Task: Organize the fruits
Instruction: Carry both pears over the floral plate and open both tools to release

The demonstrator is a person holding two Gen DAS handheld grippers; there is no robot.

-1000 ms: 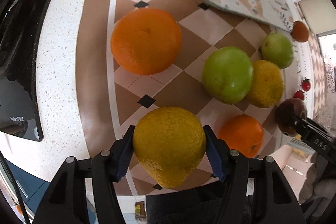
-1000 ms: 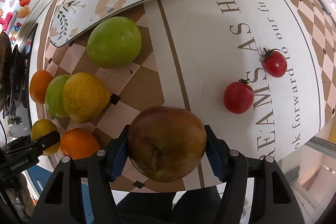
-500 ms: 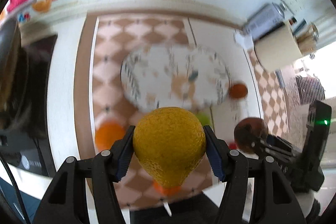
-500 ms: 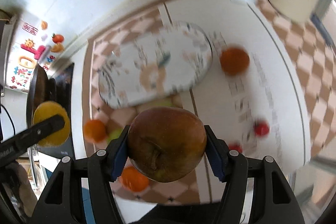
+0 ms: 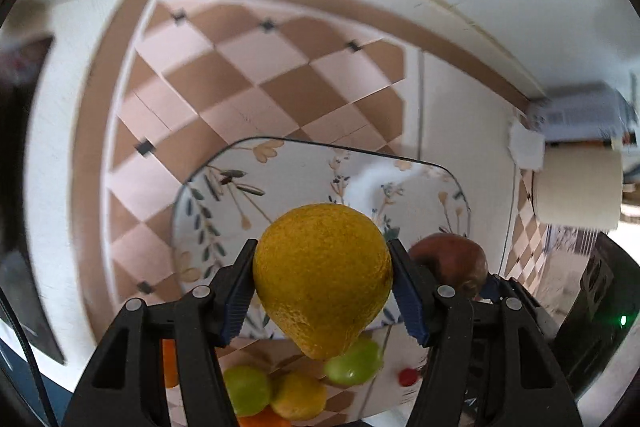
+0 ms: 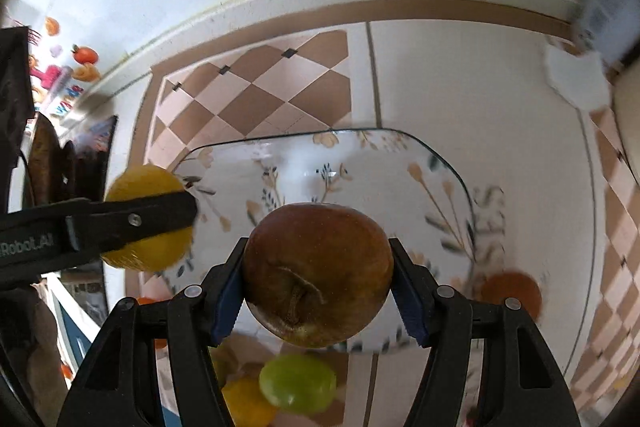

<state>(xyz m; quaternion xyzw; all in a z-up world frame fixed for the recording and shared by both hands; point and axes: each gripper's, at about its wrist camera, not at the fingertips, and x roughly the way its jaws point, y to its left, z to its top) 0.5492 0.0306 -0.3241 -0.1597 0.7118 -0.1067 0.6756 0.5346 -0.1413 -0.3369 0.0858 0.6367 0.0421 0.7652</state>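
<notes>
My left gripper point(image 5: 322, 287) is shut on a yellow pear point(image 5: 322, 277) and holds it above the near edge of the floral plate point(image 5: 224, 223). My right gripper point(image 6: 318, 277) is shut on a brown apple point(image 6: 318, 273), also above the floral plate point(image 6: 360, 171). The brown apple shows in the left wrist view point(image 5: 452, 263), just right of the pear. The pear shows in the right wrist view point(image 6: 136, 183), at the plate's left edge. The plate has nothing on it.
Below the plate lie green fruits point(image 5: 354, 363) point(image 6: 298, 383), yellow fruits point(image 5: 298, 397), an orange point(image 6: 512, 289) and a cherry tomato point(image 5: 408, 377). A paper roll point(image 5: 578, 187) stands at the right. The wall runs close behind the counter.
Both grippers rose from the table with their fruit and moved forward over the floral plate, coming close side by side. The fruits left on the table now lie below and behind.
</notes>
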